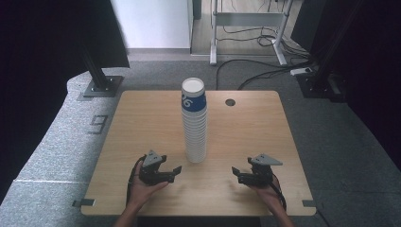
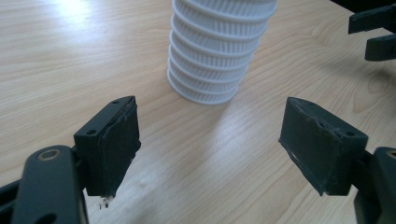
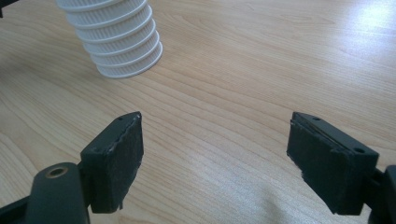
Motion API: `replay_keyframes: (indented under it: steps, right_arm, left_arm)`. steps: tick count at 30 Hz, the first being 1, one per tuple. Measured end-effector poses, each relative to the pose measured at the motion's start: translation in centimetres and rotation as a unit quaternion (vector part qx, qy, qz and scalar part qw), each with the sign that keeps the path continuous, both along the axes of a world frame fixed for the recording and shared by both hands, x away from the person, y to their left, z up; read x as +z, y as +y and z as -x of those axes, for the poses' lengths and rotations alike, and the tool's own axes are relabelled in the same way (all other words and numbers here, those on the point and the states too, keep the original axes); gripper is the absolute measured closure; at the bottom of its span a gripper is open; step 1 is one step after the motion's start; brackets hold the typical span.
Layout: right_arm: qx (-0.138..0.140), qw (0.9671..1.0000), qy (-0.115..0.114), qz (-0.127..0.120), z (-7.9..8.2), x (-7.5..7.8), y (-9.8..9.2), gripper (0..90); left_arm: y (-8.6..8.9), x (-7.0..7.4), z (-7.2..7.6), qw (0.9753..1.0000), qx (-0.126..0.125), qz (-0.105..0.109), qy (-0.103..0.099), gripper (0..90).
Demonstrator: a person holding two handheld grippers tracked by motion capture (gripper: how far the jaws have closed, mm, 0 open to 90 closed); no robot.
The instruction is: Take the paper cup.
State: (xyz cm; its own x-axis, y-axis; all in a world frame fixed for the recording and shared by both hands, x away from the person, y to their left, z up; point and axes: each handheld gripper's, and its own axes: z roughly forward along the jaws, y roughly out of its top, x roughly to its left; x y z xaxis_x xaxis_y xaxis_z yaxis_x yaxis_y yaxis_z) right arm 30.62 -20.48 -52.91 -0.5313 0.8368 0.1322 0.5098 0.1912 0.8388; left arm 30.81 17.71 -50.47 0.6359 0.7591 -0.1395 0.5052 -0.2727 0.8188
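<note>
Left hand-held gripper (image 1: pixel 176 170) and right hand-held gripper (image 1: pixel 236 172) rested low over the near edge of the wooden surface (image 1: pixel 142 127), both with jaws spread wide and holding nothing. Between and just beyond them stood the stack of cups (image 1: pixel 195 123), upright, untouched; the top cup (image 1: pixel 193 97) was blue-banded, marking illegible. Farther back, a cable hole (image 1: pixel 230 102).

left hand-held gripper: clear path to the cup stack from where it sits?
Probably yes. The left hand-held gripper has its jaws wide open and aimed at the base of the cup stack, with bare table between them. The right hand-held gripper sits off to the stack's other side.
</note>
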Motion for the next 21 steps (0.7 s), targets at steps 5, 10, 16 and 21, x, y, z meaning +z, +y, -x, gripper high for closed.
replay_keyframes:
  steps: [5,10,16,21]
  right_arm:
    - [-0.003,1.0000,0.001,0.001,0.0,-0.1,0.0,18.3]
    - [-0.006,1.0000,0.001,0.001,0.3,-0.1,-0.1,18.3]
    - [-0.011,0.9999,-0.001,-0.002,0.7,-0.1,-0.3,18.7]
    - [-0.011,0.9999,0.004,-0.003,0.8,-0.2,-0.3,18.6]
  left_arm:
    - [-0.8,0.1,-0.8,0.9999,-0.009,0.009,0.003,19.7]
    - [-1.5,0.1,-1.5,0.9998,-0.017,0.006,0.001,19.0]
    - [-2.5,-0.1,-2.4,0.9997,-0.024,0.001,-0.001,17.2]
    - [-3.2,-0.5,-3.1,0.9996,-0.029,-0.001,0.003,16.7]
